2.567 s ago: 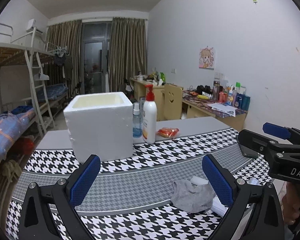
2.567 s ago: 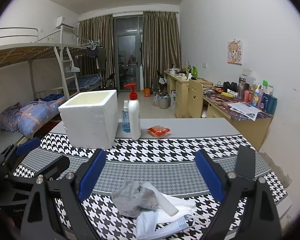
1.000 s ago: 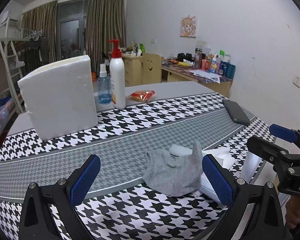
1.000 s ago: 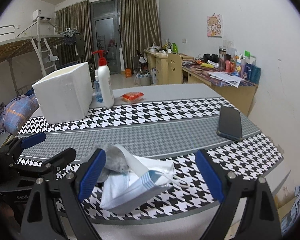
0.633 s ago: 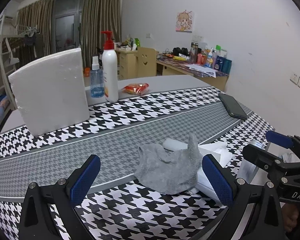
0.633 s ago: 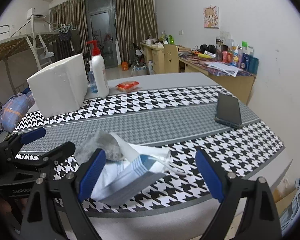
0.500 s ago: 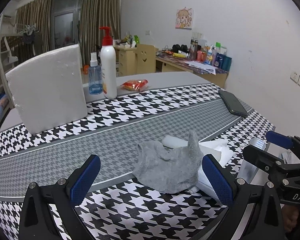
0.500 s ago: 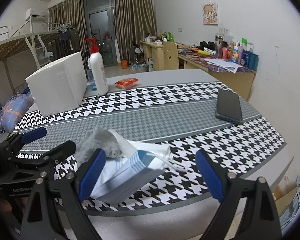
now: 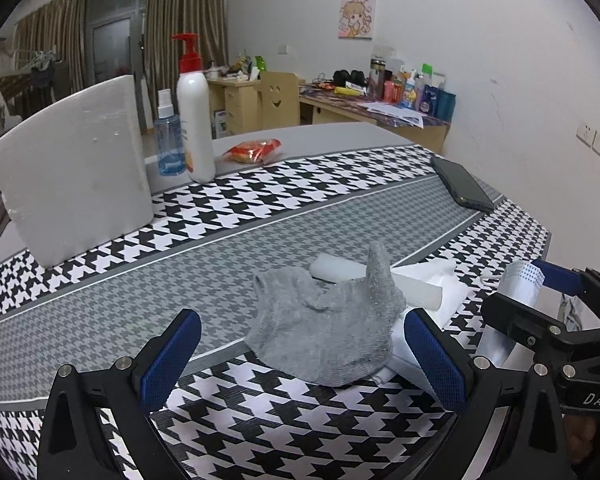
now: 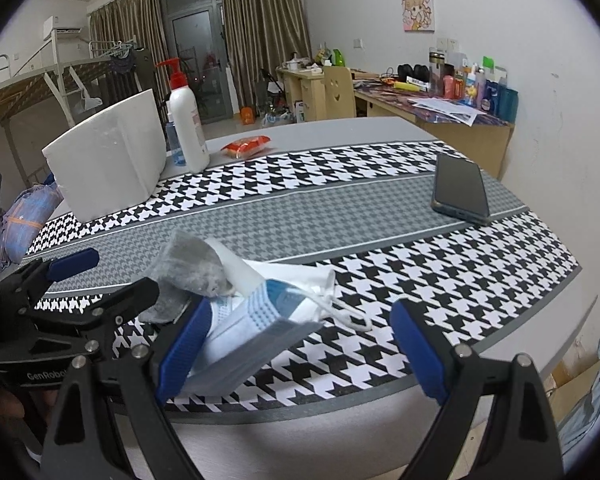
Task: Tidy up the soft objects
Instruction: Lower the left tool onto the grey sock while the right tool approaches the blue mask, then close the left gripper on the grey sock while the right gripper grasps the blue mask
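Low in the centre of the left wrist view, the left gripper (image 9: 300, 360) has its blue-padded jaws spread wide, holding nothing, with a crumpled grey sock (image 9: 328, 332) lying on the houndstooth tablecloth (image 9: 300, 184) just beyond and between them. Behind the sock, a white roll (image 9: 376, 280) rests on a pile of white cloth (image 9: 440, 280).

At the lower right of that frame the right gripper (image 9: 540, 288) is also spread wide, and a blue-and-white face mask (image 9: 516, 300) stands up between its fingers. From the right wrist view, the mask (image 10: 260, 320) leans against the left blue pad, the other pad well clear of it.

Toward the upper left of both frames stands a white foam box (image 9: 76, 168), with a pump bottle (image 9: 194, 120) and small spray bottle (image 9: 167, 140) beside it. A red snack packet (image 9: 254, 150) lies further back, and a dark phone (image 9: 462, 184) lies at the right.
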Motion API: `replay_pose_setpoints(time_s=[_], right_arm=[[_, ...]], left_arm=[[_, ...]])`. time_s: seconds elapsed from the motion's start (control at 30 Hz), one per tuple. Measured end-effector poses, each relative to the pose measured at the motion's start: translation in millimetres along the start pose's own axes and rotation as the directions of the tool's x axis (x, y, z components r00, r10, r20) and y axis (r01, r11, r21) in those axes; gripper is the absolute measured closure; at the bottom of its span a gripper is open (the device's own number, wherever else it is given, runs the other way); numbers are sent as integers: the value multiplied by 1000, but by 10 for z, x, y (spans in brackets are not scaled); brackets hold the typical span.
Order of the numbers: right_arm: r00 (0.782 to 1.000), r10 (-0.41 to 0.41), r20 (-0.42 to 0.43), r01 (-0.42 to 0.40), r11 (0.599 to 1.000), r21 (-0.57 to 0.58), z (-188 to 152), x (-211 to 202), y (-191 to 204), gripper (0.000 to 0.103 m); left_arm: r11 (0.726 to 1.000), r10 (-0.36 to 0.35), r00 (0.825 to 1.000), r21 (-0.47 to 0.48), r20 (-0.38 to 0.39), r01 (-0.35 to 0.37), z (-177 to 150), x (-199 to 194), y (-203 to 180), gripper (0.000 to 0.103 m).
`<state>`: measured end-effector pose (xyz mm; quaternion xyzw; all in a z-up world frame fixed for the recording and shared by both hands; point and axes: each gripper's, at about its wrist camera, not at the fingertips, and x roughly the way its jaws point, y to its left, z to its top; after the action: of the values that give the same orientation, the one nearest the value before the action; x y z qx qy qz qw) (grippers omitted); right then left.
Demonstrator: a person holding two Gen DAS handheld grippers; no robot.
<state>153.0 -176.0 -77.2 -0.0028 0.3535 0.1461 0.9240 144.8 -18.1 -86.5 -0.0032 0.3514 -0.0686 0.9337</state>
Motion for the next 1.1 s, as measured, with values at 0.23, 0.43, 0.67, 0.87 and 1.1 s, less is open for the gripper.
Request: replay_pose_setpoints(time_s=[0.23,0.43,0.67,0.87,1.1], right_arm=[[1000,6,-10,-6,1000,12,-41,12,-35,9],[1000,23,-8,-23,1000,4,-48,-7,-29,9],[999,37,-3,-37,999,-2,-60,-30,-21,9],[990,140,4,-140,990,-6,-101,-83,-30,9],[984,179,-16,-180,984,-20,-143,-64,42,9]], left_arm=[[999,-18,999,25,-42,20,-19,113,-51,14],[999,-35,998,34,-55,37,-12,135,-88,26],[997,-59,993,36,-100,62,-40,243,-114,44],[994,-104,985,17,-139,107,-52,308,-98,69],[993,-115,985,-17,-132,113,-69,283,-39,83]])
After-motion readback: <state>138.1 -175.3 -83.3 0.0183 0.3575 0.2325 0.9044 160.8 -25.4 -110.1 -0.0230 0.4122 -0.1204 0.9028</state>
